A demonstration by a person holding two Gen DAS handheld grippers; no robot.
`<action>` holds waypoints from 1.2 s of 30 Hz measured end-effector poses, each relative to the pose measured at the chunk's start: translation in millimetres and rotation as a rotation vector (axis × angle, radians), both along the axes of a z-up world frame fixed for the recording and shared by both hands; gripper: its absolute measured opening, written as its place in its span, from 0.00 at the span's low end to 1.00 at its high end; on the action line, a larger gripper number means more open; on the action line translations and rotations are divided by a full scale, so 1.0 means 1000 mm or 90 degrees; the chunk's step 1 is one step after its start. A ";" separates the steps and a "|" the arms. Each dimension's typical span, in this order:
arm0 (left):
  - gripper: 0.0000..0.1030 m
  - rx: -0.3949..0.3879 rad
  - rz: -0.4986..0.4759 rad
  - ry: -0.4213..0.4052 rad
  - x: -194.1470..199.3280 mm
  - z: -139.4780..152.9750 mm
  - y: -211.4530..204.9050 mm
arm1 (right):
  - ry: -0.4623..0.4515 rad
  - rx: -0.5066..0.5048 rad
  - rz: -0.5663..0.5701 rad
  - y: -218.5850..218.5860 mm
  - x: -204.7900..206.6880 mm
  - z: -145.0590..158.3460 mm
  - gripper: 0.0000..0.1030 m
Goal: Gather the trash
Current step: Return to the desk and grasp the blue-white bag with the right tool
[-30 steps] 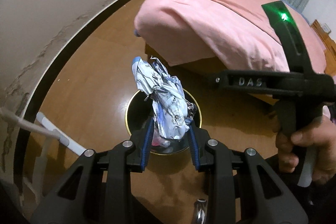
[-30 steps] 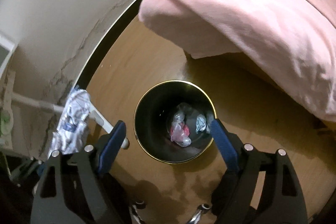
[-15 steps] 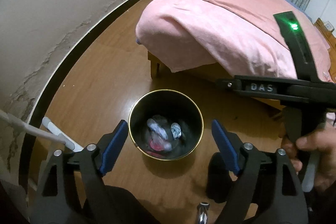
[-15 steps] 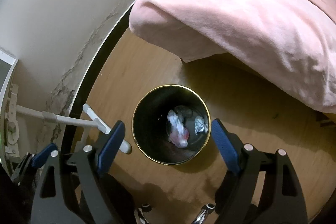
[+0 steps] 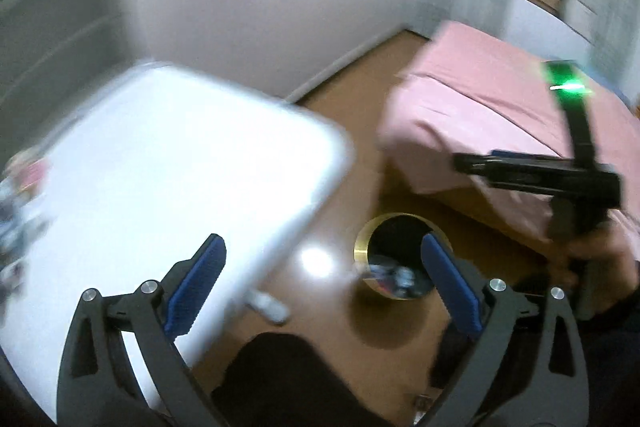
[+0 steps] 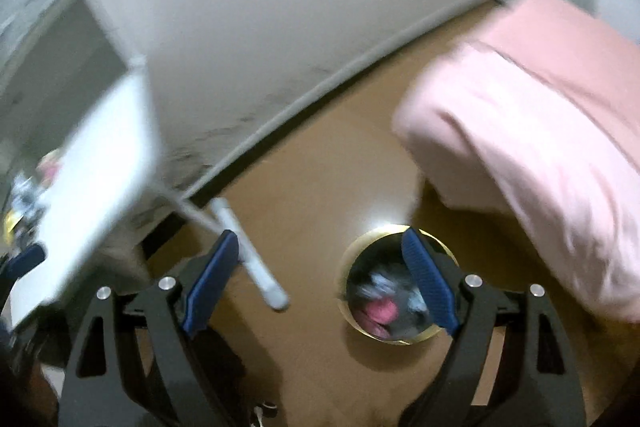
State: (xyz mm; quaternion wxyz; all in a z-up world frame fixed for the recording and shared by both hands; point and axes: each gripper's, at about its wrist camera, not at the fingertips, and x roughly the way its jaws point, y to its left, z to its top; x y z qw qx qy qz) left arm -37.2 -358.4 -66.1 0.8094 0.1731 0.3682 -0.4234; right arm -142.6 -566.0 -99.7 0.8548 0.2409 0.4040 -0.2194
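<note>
The crumpled white-and-blue wrapper that the left gripper was clamping a second ago is now lying among the crumpled trash at the bottom of the round black waste bin with the gold rim, beside a pink scrap; in the left wrist view the same bin is sitting on the brown wooden floor, with blurred scraps showing inside. The left gripper is opening, its blue-padded jaws standing wide apart with nothing between them, and it is now looking from higher up and farther to one side than before, so that the bin is lying behind its right finger rather than centred. The right gripper is holding its jaws apart as before, empty, with the bin now behind its right finger too. Both views are blurring with motion. A white rectangular tabletop, unseen a second ago, is now filling the left half of the left wrist view, with blurred small items at its left edge; in the right wrist view the tabletop is showing at the left, with a white table leg slanting below it. The bed with the pink cover is lying beyond the bin, near it. In the left wrist view a hand is gripping the right gripper's black handle, whose green light is glowing.
</note>
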 end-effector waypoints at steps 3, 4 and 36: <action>0.92 0.008 0.103 -0.010 0.040 0.009 0.069 | -0.021 -0.010 0.101 0.053 0.045 0.030 0.79; 0.92 0.008 0.143 -0.011 0.054 0.011 0.096 | -0.028 -0.012 0.140 0.073 0.064 0.040 0.79; 0.92 -0.019 0.442 0.115 0.203 0.039 0.331 | 0.036 -0.104 0.610 0.363 0.396 0.103 0.14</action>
